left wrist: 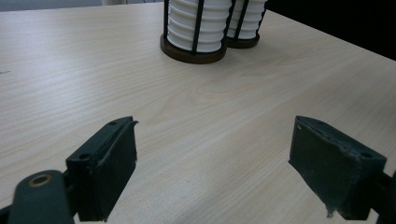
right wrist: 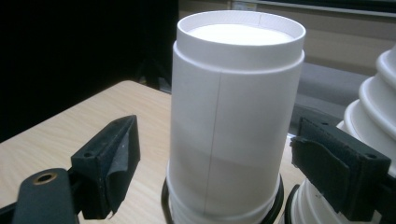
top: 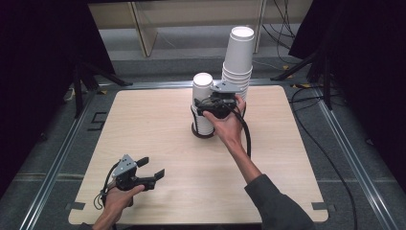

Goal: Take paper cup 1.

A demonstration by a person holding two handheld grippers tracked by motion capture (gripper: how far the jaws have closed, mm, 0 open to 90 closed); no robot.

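- High view: the left claw [top: 152, 168] sits at the lower left of the frame, low over the wooden desk [top: 143, 124], jaws spread with nothing between them.
- High view: the right claw [top: 205, 106] is at the centre of the frame, beside the nearer cup stack [top: 202, 103], which stands upside down in a dark wire holder [top: 203, 131]. A taller cup stack [top: 238, 55] rises just behind it, upper right of centre.
- Left gripper view: both jaws rise from the bottom corners, wide apart, bare desk between them. The two holders with their white cups stand at the top centre, side by side.
- Right gripper view: the top cup [right wrist: 236, 116] stands upright in mid-frame between the jaws; a gap shows on the left side, and on the right I cannot tell whether the pad touches. The other stack's ribbed rims show at the right edge.
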